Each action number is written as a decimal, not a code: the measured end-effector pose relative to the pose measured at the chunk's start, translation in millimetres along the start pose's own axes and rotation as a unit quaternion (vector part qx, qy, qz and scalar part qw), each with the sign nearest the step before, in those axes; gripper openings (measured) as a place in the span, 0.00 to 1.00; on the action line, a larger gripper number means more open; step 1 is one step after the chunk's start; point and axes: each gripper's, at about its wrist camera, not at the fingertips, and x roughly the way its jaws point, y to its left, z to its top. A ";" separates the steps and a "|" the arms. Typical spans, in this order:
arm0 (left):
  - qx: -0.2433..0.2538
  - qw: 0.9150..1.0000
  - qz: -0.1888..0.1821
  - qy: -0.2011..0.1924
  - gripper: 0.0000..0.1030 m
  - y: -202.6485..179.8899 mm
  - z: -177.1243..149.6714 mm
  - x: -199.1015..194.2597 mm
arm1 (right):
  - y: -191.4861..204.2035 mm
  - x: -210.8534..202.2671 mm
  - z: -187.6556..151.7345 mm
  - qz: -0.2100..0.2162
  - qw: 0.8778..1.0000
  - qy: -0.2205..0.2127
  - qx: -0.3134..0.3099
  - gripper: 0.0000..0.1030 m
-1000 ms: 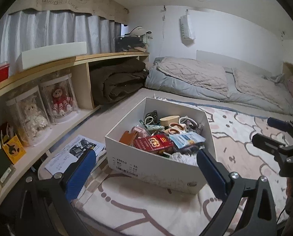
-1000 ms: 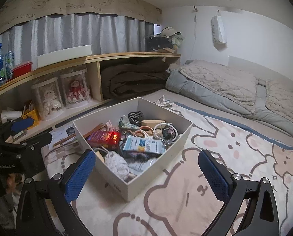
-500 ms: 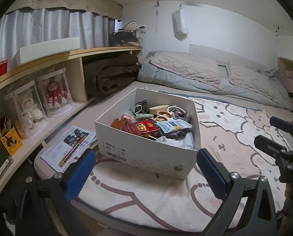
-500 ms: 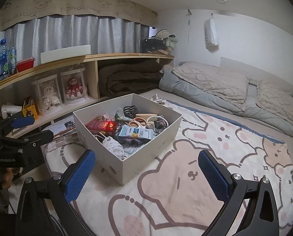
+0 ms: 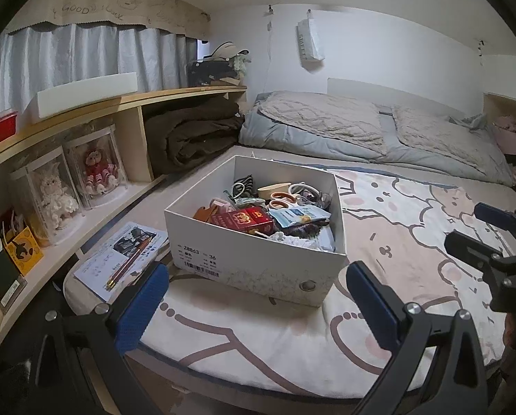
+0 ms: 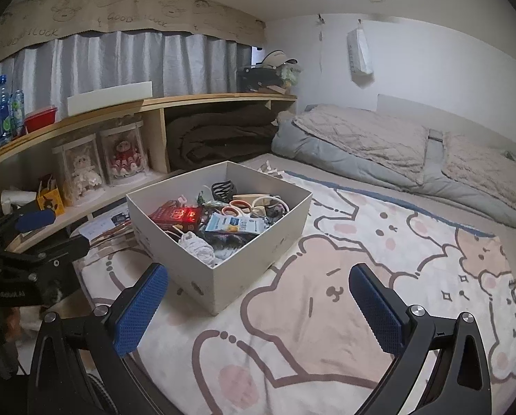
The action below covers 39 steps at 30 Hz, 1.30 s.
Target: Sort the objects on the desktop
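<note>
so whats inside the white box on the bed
The white box holds a jumble: a red packet, scissors, a black hair clip, a blue-and-white pouch and something white and knitted. Whatever lies beneath that top layer is covered.

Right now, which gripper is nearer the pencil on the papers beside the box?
Left. The left gripper hangs open just short of the pencil; the right gripper, also open, is off past the white box.

The left gripper (image 5: pixel 258 297) hangs level with its jaws spread wide and nothing between them. The right gripper (image 6: pixel 259 306) does likewise, just beside it.
</note>
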 end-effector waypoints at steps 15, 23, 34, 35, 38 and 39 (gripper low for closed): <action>0.010 1.000 -0.001 -0.006 1.00 -4.5 -0.9 -6.5 | 3.7 -1.1 -3.8 -0.010 1.000 0.001 -0.009 1.00; 0.006 1.000 0.000 -0.003 1.00 -3.5 -1.3 -6.6 | -0.4 -2.6 -4.6 -0.011 1.000 0.003 -0.009 1.00; 0.004 1.000 0.000 -0.003 1.00 -2.1 -2.1 -6.2 | 0.5 -4.6 -5.5 -0.009 1.000 0.002 -0.011 1.00; 0.004 1.000 0.000 -0.003 1.00 -2.2 -2.0 -6.1 | 0.5 -4.7 -5.7 -0.009 1.000 0.002 -0.011 1.00; 0.005 1.000 0.000 -0.003 1.00 -2.0 -2.1 -6.1 | 0.7 -4.9 -6.4 -0.009 1.000 0.003 -0.011 1.00; 0.005 1.000 0.000 -0.003 1.00 -2.0 -2.1 -6.0 | 0.7 -5.0 -6.5 -0.009 1.000 0.004 -0.011 1.00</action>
